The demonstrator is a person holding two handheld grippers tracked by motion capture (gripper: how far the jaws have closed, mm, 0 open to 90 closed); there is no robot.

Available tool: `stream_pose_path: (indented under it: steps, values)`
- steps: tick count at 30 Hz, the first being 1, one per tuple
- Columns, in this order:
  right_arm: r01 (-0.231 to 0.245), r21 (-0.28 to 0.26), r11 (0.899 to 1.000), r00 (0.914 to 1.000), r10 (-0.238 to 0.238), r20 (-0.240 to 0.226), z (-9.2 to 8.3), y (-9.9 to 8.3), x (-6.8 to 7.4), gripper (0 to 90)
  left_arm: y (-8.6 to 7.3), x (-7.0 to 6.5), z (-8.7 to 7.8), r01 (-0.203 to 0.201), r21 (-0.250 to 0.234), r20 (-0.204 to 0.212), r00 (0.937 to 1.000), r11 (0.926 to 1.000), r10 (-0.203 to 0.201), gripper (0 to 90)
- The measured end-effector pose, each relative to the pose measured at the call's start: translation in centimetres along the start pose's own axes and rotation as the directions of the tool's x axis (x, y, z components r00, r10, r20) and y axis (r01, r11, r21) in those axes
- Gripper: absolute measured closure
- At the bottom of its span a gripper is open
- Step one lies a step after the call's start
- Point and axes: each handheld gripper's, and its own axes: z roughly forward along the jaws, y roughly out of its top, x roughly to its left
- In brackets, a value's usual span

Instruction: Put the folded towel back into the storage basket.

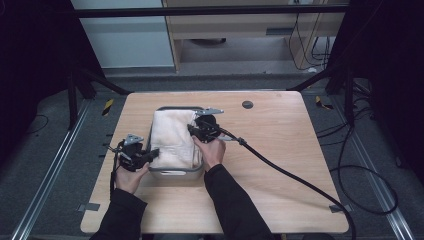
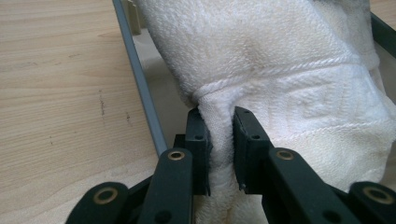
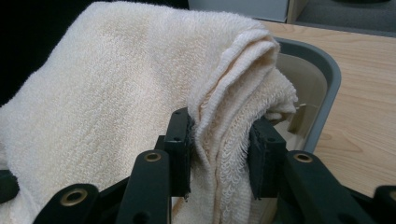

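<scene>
A cream towel [image 1: 172, 137] lies folded over a grey bin [image 1: 176, 173] in the middle of the table. My left gripper [image 1: 151, 154] is at the bin's near left corner, shut on a pinched fold of the towel [image 2: 280, 60]; the cloth fills the gap between its jaws [image 2: 220, 140]. My right gripper [image 1: 192, 129] is at the towel's right side, shut on a thick bunch of layered towel edges [image 3: 140, 84], with the cloth squeezed between its jaws [image 3: 219, 149]. The bin's inside [image 3: 299, 84] shows beyond the towel.
The bin's grey rim [image 2: 140, 79] runs beside the left jaws. Bare wooden table [image 1: 280, 150] spreads to the right and front. A black cable [image 1: 300, 182] trails from the right gripper across the table. A dark round mark [image 1: 247, 104] lies near the far edge.
</scene>
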Motion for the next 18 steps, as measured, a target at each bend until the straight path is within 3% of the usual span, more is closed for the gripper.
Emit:
stream_pose_path:
  steps: [14,18]
  values:
    - [0.041,0.035,0.999,0.9991,-0.041,0.013,0.42,-0.32,-0.22,60.8,0.12,-0.6,0.12,0.0,0.007,0.003,1.0,1.0,0.0,63.0]
    - [0.071,0.035,0.997,0.9972,-0.072,0.02,0.43,-0.34,-0.32,55.0,0.31,-0.65,-0.05,-0.002,0.01,0.009,1.0,1.0,0.002,57.2]
